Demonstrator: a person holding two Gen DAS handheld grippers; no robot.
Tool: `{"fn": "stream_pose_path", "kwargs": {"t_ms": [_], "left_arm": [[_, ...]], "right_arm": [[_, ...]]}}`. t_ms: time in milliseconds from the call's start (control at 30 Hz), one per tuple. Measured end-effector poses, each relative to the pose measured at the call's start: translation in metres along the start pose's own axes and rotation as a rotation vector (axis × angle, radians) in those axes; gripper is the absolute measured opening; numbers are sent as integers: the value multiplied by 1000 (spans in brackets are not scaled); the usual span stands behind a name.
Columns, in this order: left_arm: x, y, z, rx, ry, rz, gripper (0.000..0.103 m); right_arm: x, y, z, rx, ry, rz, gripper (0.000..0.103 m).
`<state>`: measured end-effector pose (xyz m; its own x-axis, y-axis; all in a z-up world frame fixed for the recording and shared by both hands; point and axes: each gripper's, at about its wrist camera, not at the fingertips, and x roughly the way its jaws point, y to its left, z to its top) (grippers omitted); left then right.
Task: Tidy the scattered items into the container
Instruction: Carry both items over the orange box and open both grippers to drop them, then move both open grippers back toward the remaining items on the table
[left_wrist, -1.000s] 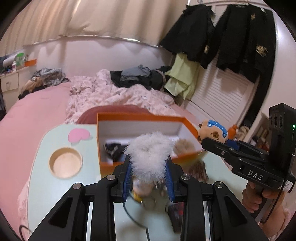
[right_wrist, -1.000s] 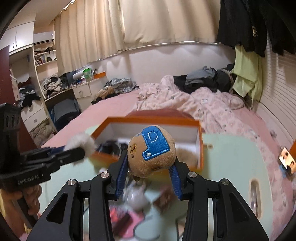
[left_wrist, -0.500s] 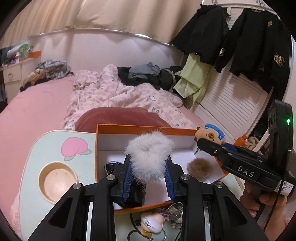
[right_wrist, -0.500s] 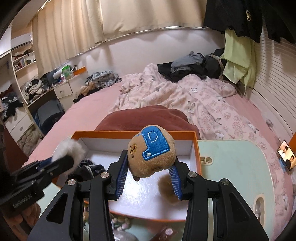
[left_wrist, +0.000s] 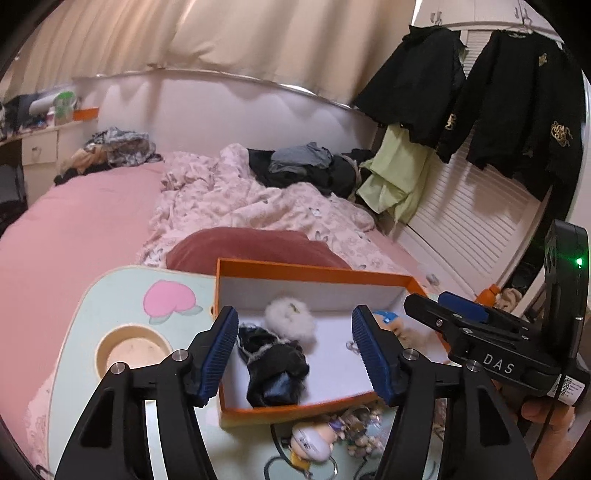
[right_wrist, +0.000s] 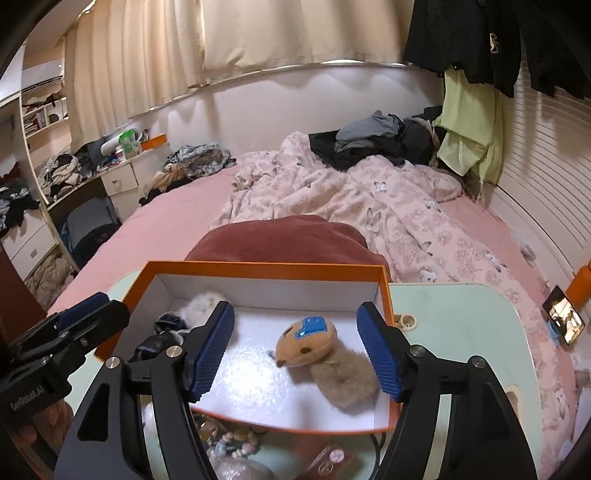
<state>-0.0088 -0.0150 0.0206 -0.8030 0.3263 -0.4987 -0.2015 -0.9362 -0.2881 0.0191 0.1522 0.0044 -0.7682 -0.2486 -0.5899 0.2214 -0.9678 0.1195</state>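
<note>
An orange box (left_wrist: 314, 267) (right_wrist: 266, 266) with a white inside stands on the pale green lap table (left_wrist: 96, 306). In it lie a white fluffy pompom (left_wrist: 290, 321) (right_wrist: 203, 304), a black furry item (left_wrist: 273, 365) and a brown plush with a blue cap (right_wrist: 306, 343) on a tan fluffy ball (right_wrist: 347, 380). My left gripper (left_wrist: 295, 350) hovers over the box's near left part, jaws opening, nothing between the pads. My right gripper (right_wrist: 295, 347) hovers over the near right part, jaws opening, the plush lying free below them.
Small trinkets and a little doll (left_wrist: 314, 439) lie on the table in front of the box, with beads (right_wrist: 236, 441) and a reddish card (right_wrist: 328, 461). A round cup recess (left_wrist: 129, 350) is at the table's left. A dark red cushion (right_wrist: 280, 240) and pink bedding lie behind.
Both grippers moved forward over the box and opened. The white pompom dropped from the left one and the brown plush from the right one into the box.
</note>
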Motion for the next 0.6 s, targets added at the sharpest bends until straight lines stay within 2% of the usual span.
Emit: {"fn": "stream_pose_path", "kwargs": {"t_ms": [133, 233, 367, 433, 600], "left_arm": [[-17, 2, -11, -10, 9, -17, 73], [-30, 0, -24, 17, 27, -16, 74], [-44, -3, -50, 42, 51, -7, 78], [-46, -4, -66, 53, 83, -2, 81], [-38, -3, -93, 77, 154, 28, 82]], "right_arm": [[-16, 1, -14, 4, -2, 35, 69], [-32, 0, -30, -3, -6, 35, 69], [-50, -10, -60, 10, -10, -2, 69], [-55, -18, -75, 31, 6, -39, 69], [-53, -33, -106, 80, 64, -77, 69]]}}
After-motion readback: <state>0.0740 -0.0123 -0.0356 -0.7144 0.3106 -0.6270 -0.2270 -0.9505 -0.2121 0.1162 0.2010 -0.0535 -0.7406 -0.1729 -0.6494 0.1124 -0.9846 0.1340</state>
